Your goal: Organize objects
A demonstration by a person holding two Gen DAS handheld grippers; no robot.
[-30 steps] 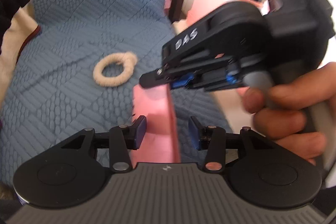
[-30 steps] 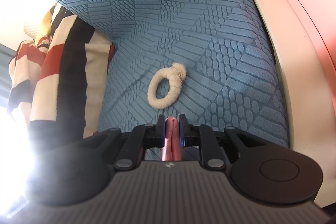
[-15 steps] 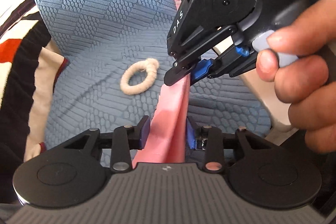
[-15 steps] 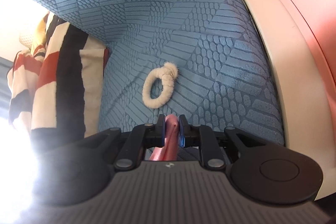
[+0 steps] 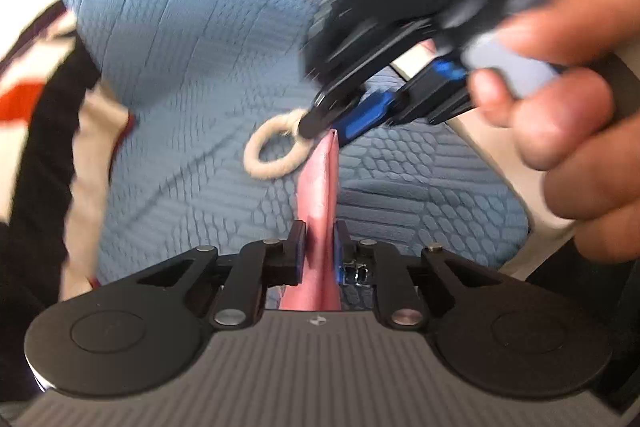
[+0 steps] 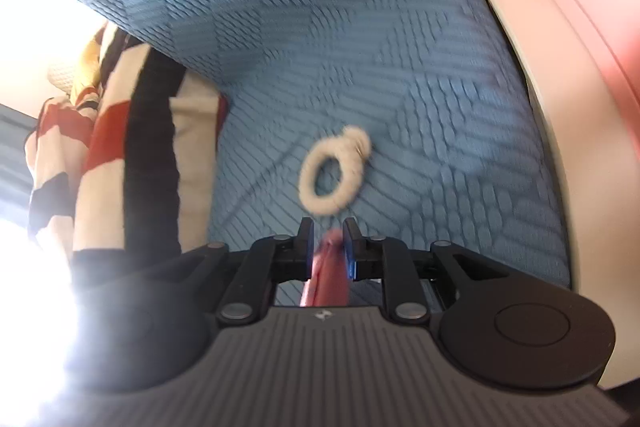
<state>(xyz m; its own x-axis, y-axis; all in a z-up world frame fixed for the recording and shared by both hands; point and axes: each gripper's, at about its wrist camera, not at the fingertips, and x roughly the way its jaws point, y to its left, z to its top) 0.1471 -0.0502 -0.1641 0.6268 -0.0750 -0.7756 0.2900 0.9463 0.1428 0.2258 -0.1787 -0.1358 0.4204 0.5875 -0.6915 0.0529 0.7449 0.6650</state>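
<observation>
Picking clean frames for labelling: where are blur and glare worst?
Left wrist view: the right hand-held gripper and hand are smeared by motion. Right wrist view: glare whites out the lower left; the hair tie is soft.

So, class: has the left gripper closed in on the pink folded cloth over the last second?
Yes. The left gripper narrowed from wide open until its jaws pinch the pink folded cloth.
</observation>
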